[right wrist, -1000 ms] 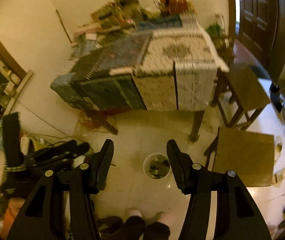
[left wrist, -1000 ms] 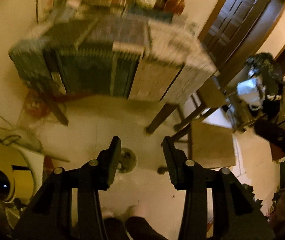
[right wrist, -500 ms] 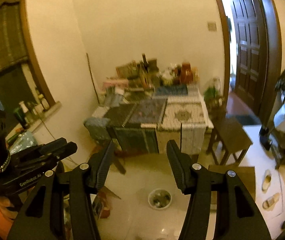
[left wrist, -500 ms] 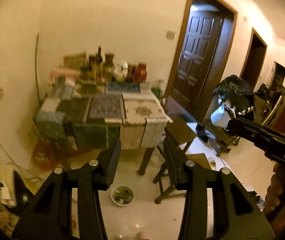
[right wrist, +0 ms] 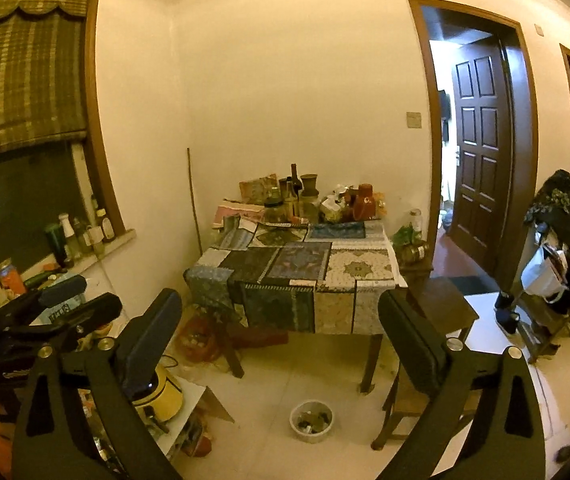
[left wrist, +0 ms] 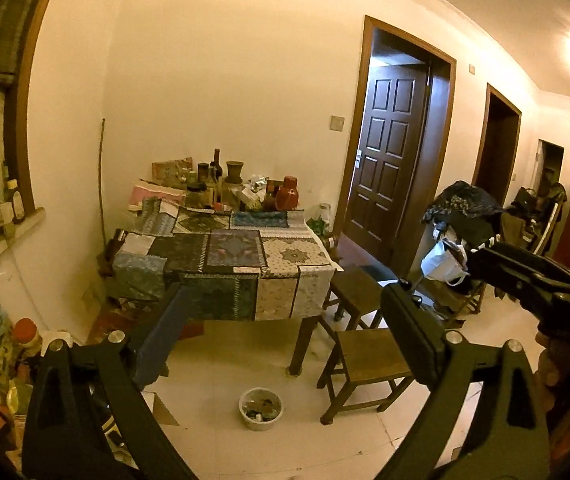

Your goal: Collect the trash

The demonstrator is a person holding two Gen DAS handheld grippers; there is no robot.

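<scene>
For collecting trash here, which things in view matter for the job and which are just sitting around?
Belongs to the job:
- white bowl of scraps on the floor
- left gripper, open, empty
- right gripper, open, empty

Just lying about:
- patchwork-covered table
- wooden stool
- windowsill bottles
- open door

Table (left wrist: pixel 305 336): dark wooden legs, top draped in matt patchwork cloth (left wrist: pixel 241 256), printed, stitched seams. Stools (left wrist: pixel 369 356) at 3 o'clock of it: bare wood, dull worn seats. Floor (left wrist: pixel 221 360): pale smooth tiles, soft gloss. Bowl (left wrist: pixel 260 408) on the floor at 6 o'clock of the table: white plastic by its look. Door (right wrist: pixel 481 184): dark panelled wood, low sheen. Walls: matt cream paint. Window blind (right wrist: pixel 21 68): woven, rough, checked. Bottles (right wrist: pixel 79 236) on the sill: glossy glass or plastic, cannot tell which.
</scene>
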